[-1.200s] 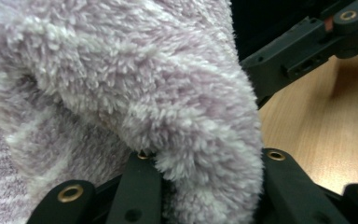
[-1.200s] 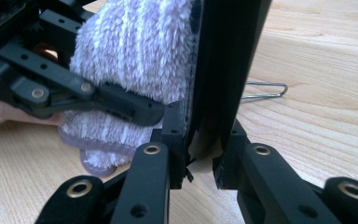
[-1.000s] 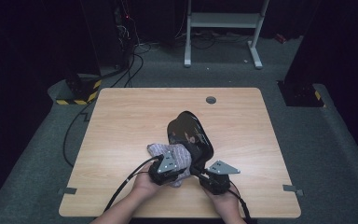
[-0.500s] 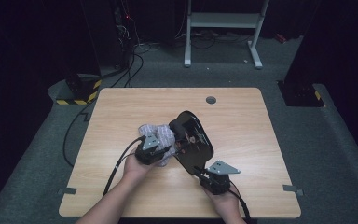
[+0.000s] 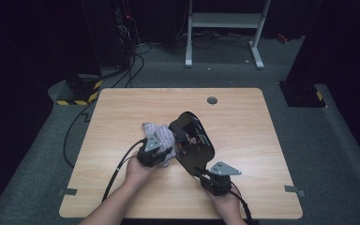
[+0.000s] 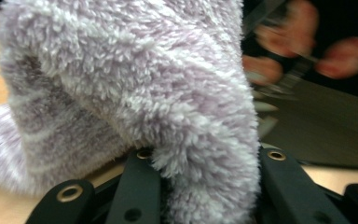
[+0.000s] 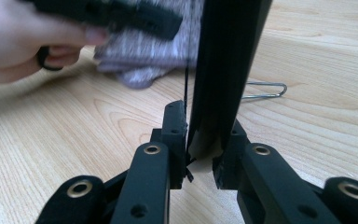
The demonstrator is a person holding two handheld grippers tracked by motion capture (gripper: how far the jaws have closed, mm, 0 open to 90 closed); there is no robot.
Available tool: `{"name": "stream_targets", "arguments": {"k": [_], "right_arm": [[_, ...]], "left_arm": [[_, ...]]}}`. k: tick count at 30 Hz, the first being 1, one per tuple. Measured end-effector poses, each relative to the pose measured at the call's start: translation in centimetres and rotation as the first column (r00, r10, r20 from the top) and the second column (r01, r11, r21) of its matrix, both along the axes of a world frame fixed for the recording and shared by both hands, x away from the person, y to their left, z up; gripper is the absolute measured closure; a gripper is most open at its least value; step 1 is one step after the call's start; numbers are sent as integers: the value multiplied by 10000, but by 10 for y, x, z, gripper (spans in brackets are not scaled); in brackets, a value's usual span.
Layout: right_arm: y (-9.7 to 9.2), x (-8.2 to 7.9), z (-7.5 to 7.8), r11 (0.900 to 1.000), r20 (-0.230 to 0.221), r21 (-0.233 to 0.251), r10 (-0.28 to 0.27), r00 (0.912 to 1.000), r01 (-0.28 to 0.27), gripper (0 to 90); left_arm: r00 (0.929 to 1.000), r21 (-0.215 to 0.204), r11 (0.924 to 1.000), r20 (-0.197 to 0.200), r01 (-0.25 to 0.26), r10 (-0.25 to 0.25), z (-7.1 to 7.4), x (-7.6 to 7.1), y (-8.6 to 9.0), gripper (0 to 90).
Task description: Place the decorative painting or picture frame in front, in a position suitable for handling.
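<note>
Table (image 5: pixel 122 112): bare wood, no writing readable anywhere on it.

Black bag (image 5: pixel 194 143): it sits mid-table, tipped up on its edge. Your right gripper (image 5: pixel 205 174) is clamped on its near corner and has held its place over the last second. Blurred reddish print shows on the bag; you can't read any brand or label from it.

Fuzzy lilac sock (image 5: pixel 159 133): your left gripper (image 5: pixel 161 149) is clamped on it. Since a second ago you've carried it from beside your right hand up to the bag's mouth, now touching it. Likely next: feeding the sock inside.
</note>
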State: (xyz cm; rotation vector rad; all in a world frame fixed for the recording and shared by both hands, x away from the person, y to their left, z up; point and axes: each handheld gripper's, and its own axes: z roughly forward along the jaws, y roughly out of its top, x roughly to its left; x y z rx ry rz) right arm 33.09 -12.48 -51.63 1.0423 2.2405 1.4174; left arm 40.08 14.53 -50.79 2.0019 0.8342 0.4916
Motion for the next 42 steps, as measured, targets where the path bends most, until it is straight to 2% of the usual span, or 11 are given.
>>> {"name": "stream_targets", "arguments": {"k": [3,5,7,10,14,17,20,23,28,31,42], "right_arm": [[0,0,0,10000,-13,8,-31,10000,31,779],[0,0,0,10000,-26,13,-31,10000,31,779],[0,0,0,10000,-32,21,-29,10000,30,778],[0,0,0,10000,-13,12,-36,10000,36,775],[-1,0,0,10000,8,95,31,10000,-31,748],[-1,-1,1,9998,54,210,-10,10000,9,724],[0,-2,2,9994,82,354,-54,10000,51,688],[1,-2,3,9994,197,345,-94,9998,87,638],[0,-1,4,9988,146,446,-189,9997,182,583],[-1,-2,6,9981,224,562,-281,9994,268,542],[-12,-5,38,9942,1128,993,-522,9922,410,521]], "left_arm": [[9975,214,9973,23,707,-708,-3,-13,-10,709],[9954,150,9953,80,955,-956,-1,-20,-12,709],[9949,-65,9950,175,995,-994,4,-25,-10,708],[9946,-394,9952,553,899,-877,13,-35,1,707],[9933,-741,9947,955,720,-648,15,-47,18,707],[9952,-833,9946,812,622,-554,14,-47,30,706],[9971,-1215,9916,664,439,-361,12,-47,39,706],[9970,-1243,9912,677,458,-375,12,-46,39,701],[9960,-1136,9922,795,504,-415,12,-47,38,698],[9957,-1251,9910,844,483,-379,13,-47,39,696],[9952,-1172,9909,792,659,-568,12,-48,35,695]]}}
